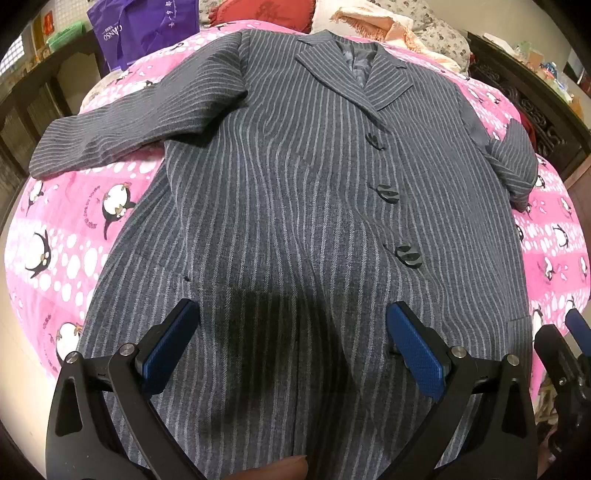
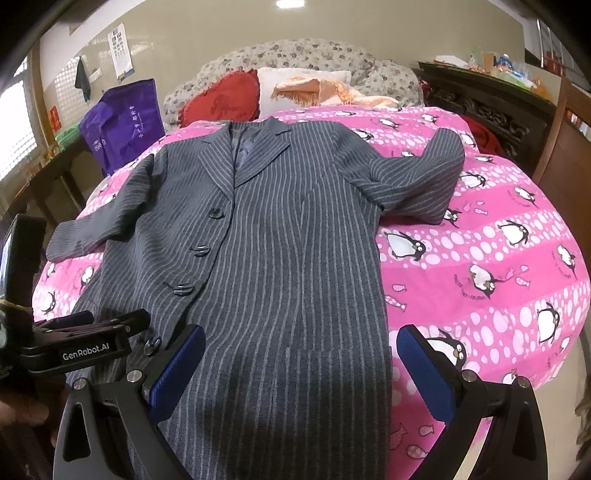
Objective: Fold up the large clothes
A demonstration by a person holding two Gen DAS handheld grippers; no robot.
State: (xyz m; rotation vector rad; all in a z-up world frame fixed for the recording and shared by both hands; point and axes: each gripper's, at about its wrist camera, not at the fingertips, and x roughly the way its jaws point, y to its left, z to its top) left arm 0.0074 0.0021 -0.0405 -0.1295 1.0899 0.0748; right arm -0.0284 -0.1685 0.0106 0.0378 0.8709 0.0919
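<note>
Both tools spread wide and empty: left tool (image 1: 291,332) and right tool (image 2: 301,356) hover over the striped coat's (image 1: 295,206) hem, coat flat ahead on the pink bed (image 2: 498,258).

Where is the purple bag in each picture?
Left wrist view: the purple bag is at the top left, beyond the coat's shoulder.
Right wrist view: the purple bag is at the left, beside the bed.
Shared landmark: the red pillow.
</note>
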